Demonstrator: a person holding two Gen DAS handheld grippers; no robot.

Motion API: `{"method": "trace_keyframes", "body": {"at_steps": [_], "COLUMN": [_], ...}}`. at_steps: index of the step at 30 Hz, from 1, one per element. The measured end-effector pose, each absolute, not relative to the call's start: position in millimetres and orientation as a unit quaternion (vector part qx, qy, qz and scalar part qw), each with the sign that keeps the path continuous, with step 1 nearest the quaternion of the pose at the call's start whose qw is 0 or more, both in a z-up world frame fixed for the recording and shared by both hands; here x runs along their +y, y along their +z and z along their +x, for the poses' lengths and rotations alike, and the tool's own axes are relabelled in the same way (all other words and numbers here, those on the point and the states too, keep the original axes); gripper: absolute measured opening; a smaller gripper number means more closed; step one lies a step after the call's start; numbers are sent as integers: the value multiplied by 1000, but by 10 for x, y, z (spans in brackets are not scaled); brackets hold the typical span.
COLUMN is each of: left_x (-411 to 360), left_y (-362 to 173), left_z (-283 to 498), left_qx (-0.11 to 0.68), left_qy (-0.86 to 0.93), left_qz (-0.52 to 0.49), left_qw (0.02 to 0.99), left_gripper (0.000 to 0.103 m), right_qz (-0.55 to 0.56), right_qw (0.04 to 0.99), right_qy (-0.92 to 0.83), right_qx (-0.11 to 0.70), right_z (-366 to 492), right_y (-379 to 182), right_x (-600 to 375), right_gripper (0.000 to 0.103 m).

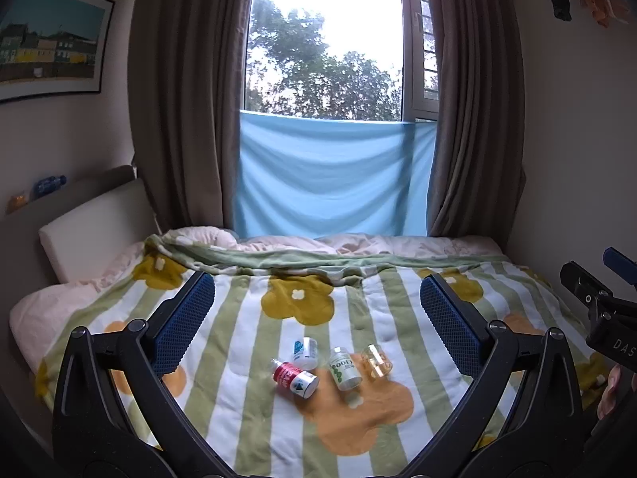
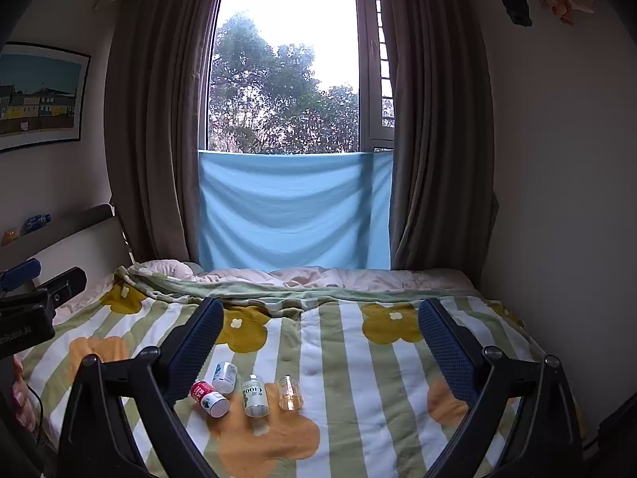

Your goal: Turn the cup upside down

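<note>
The clear glass cup point(image 2: 290, 393) lies on the bed's quilt point(image 2: 358, 418), rightmost beside three small bottles point(image 2: 254, 395). Both the left gripper point(image 1: 318, 318) and right gripper point(image 2: 320, 342) hover with fingers wide apart, holding nothing. Best approach from the right, clear of the bottles, gripping the cup's sides squarely, since soft bedding may let it roll.

Blown-out window point(image 1: 324, 40) backlight; dim room, fisheye-warped edges

left hand-held gripper point(image 1: 317, 306): spread wide, empty | right hand-held gripper point(image 2: 321, 332): spread wide, empty
</note>
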State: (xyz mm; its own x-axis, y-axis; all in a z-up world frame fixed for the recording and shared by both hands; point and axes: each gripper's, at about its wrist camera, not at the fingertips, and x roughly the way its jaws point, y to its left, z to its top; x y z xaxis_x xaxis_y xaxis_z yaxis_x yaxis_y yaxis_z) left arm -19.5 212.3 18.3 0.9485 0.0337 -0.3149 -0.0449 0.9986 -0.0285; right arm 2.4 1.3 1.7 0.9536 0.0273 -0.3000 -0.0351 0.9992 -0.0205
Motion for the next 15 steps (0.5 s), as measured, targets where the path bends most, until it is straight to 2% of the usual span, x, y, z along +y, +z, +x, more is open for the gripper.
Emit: {"method": "trace_keyframes", "body": {"at_steps": [15], "left_x": [2163], "left_y": [253], "left_z": [-239], "left_qx": [147], "left_qy": [29], "left_qz": [-24], "left_qw": [988], "left_gripper": [103], "right_qz": [-16], "right_qw": [989], "right_qy": [17], "right_qx": [149], "right_z": [20], "right_y": [24], "right_x": [104], "right_gripper": [98]}}
